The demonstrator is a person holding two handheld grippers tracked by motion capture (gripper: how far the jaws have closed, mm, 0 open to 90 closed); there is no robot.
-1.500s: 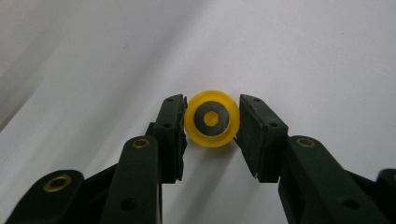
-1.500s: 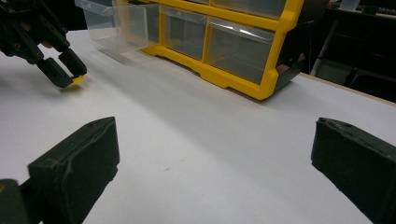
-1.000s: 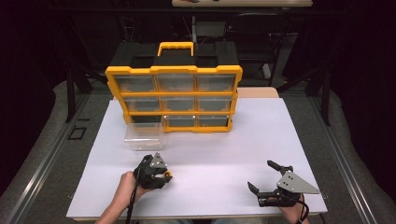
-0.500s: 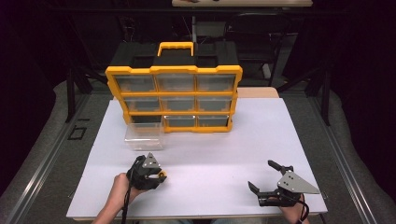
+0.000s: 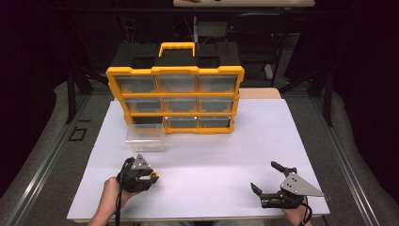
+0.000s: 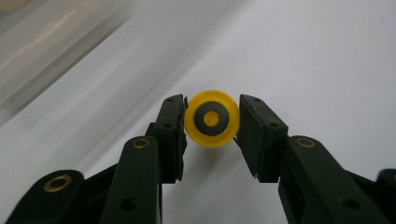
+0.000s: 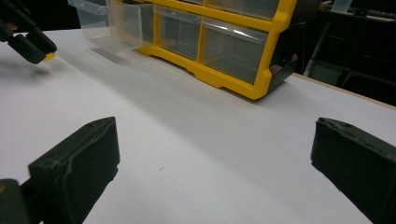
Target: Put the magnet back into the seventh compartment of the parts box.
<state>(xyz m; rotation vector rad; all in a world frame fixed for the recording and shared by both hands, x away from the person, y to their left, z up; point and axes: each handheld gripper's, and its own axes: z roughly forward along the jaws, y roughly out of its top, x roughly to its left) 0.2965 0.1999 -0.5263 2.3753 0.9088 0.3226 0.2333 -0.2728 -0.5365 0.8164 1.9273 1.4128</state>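
The left gripper [image 6: 211,135] pinches a small yellow wheel [image 6: 211,118] between both jaws, low over the near-left of the white table [image 5: 211,141]. The right gripper [image 5: 268,181] rests at the near right, jaws spread wide and empty. A clear drawer [image 5: 145,138] sits just before the yellow organiser [image 5: 175,96]; its contents cannot be made out.

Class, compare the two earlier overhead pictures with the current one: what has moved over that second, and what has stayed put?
The left gripper, shut on the small yellow wheel, drew back slightly toward the person and left, then barely moved. The right gripper stayed open at the table's near right. The yellow organizer and the clear drawer in front of it did not move.
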